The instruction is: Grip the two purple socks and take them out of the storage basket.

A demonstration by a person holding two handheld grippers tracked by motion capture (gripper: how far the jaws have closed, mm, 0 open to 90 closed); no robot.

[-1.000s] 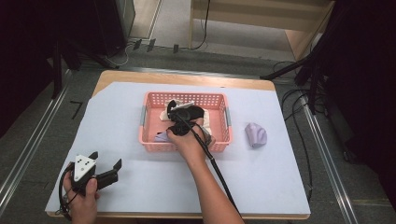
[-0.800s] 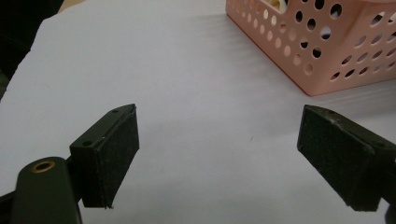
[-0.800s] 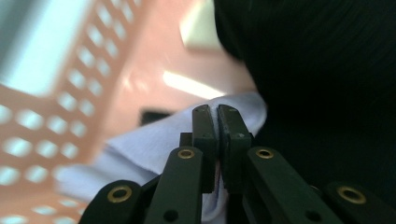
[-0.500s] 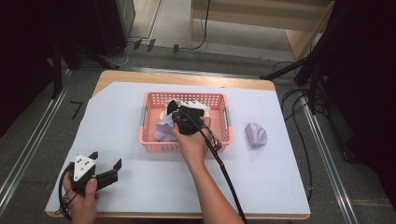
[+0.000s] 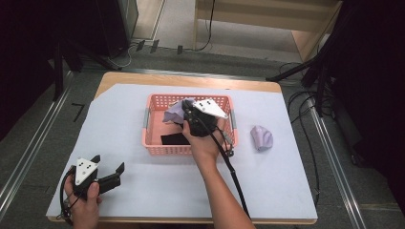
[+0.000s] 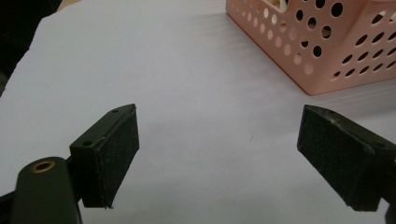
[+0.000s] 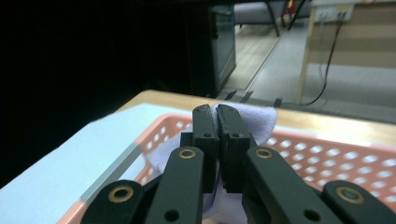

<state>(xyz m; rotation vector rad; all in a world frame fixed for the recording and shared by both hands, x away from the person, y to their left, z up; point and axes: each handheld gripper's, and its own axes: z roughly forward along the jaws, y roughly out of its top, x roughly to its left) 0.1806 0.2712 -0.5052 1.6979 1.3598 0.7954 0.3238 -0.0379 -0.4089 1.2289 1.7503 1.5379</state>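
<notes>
Lilac cloth [image 7: 252, 119], soft, crumpled

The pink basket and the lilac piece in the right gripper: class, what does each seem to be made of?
Pink basket: probably moulded plastic, smooth and matt; rigid walls pierced with even round holes. Lilac piece: seemingly soft cloth, perhaps fleece; fuzzy surface, creased and pinched between the right gripper jaws.
</notes>
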